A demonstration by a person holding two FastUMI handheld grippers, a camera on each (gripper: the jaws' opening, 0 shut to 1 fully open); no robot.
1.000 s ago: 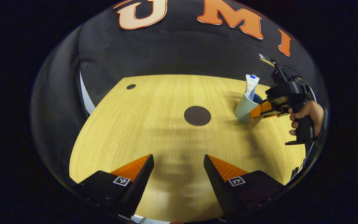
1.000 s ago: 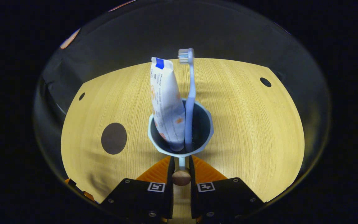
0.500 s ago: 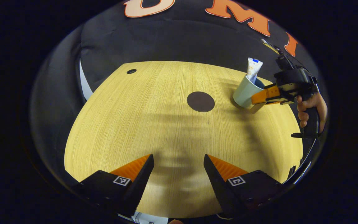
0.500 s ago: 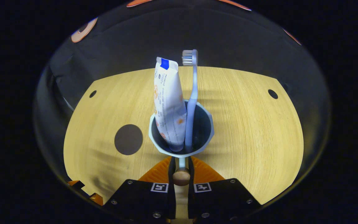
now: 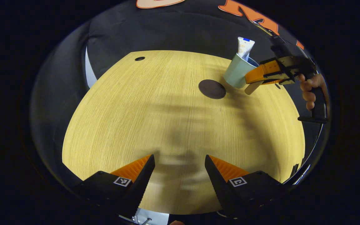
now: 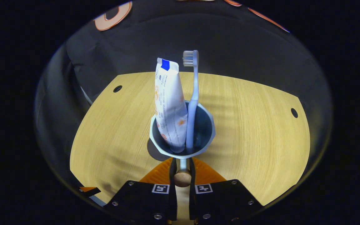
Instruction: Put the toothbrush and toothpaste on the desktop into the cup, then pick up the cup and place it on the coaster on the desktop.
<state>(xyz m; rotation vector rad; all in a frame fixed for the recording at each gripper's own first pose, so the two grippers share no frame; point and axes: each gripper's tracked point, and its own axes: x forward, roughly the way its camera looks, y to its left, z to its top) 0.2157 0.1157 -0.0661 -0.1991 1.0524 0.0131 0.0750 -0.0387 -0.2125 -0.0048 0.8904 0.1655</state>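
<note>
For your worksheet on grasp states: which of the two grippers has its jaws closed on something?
The right gripper: its jaws pinch the cup's handle, cup raised beside the coaster. The left gripper has its jaws spread wide with nothing between them.

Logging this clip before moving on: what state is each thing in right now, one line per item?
cup: lifted off the desk, held by its handle, upright.
toothpaste: standing in the cup, leaning left.
toothbrush: standing in the cup, bristles up.
coaster: flat on the desk, bare, beside and below the cup.
right gripper: shut on the cup's handle.
left gripper: open, holding nothing.
</note>
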